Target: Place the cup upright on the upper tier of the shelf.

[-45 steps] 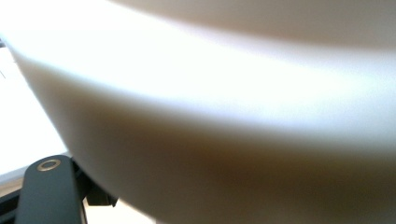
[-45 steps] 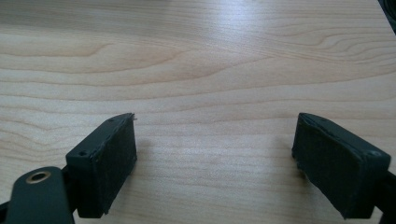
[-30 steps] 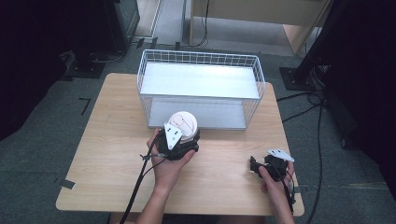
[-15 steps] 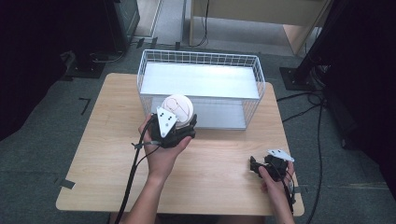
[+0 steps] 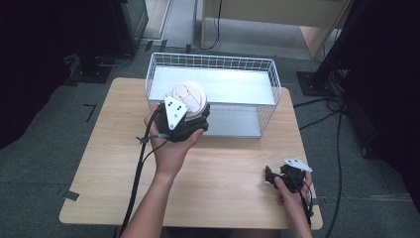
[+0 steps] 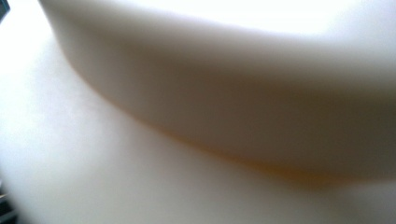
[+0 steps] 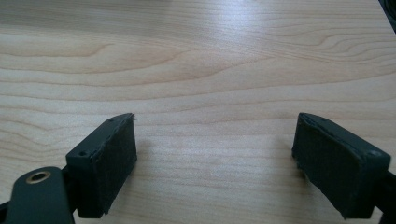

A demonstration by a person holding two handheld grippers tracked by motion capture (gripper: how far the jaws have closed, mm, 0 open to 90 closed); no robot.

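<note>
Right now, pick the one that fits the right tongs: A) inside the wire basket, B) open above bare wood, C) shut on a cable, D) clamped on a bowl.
B: the right tongs have their jaws spread wide with nothing between them but the wooden table.

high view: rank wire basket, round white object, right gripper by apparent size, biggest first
1. wire basket, clearly the largest.
2. round white object, carried at the left gripper by the basket's front left corner.
3. right gripper, down on the table.

Items 2 and 3 look close in size, so that order is unsure.
</note>
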